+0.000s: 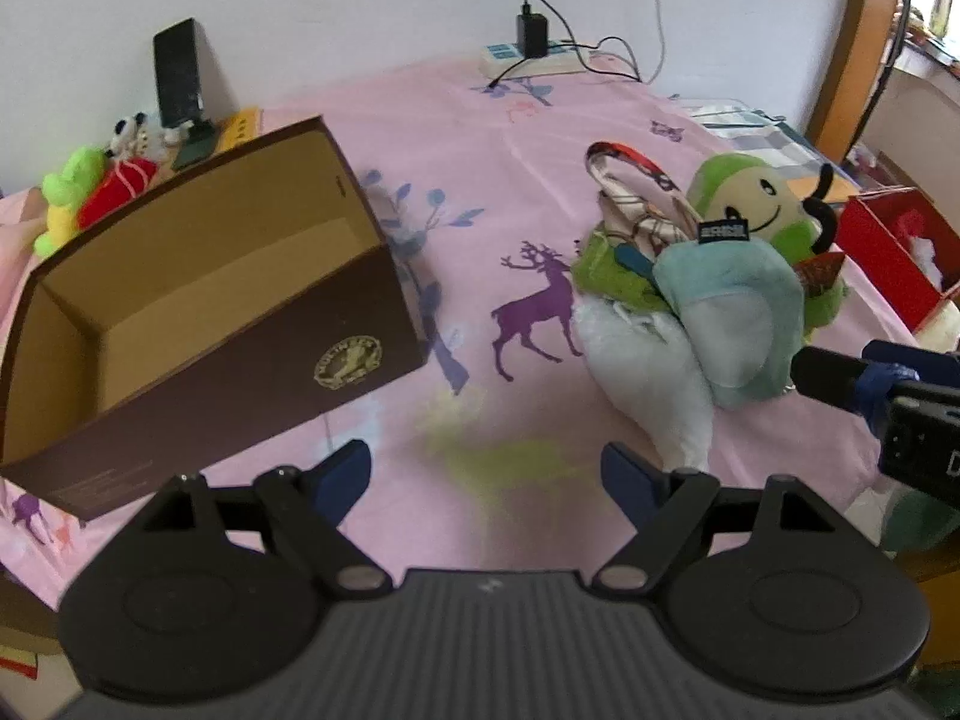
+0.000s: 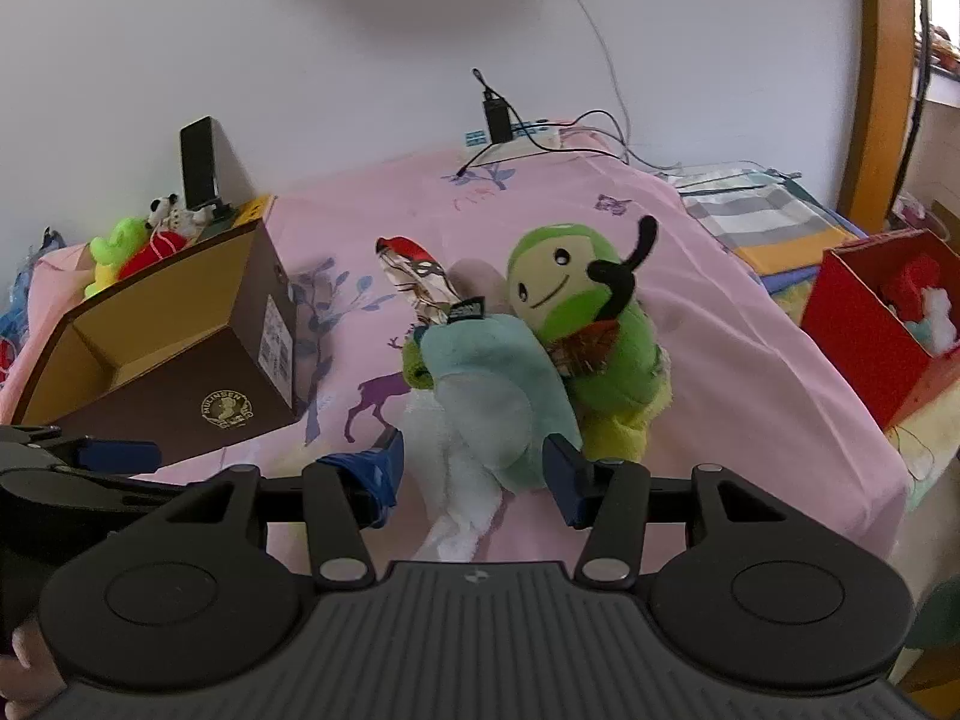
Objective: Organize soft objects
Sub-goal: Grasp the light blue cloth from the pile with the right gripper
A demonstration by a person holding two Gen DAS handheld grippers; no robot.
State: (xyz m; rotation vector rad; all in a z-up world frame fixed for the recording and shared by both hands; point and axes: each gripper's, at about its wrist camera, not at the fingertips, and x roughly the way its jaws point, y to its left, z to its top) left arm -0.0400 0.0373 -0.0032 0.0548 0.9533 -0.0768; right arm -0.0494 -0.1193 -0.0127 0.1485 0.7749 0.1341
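A heap of soft things lies on the pink bedsheet (image 1: 480, 138): a green smiling plush (image 2: 570, 294), a light blue plush (image 2: 498, 372), a white fluffy cloth (image 2: 462, 498) and a patterned fabric piece (image 2: 420, 276). The same heap sits right of centre in the left wrist view, with the light blue plush (image 1: 732, 312) in front. My right gripper (image 2: 474, 468) is open just in front of the heap, and the white cloth and blue plush show between its fingers without being pinched. My left gripper (image 1: 486, 471) is open over bare sheet, between the heap and an open brown box (image 1: 198, 312).
Behind the brown box lie a lime green plush (image 1: 66, 192), a red plush (image 1: 120, 192) and a small panda toy (image 1: 129, 132), next to a phone on a stand (image 1: 177, 78). A red box (image 2: 870, 324) with soft items stands at right. A power strip (image 1: 528, 57) with cables lies by the wall.
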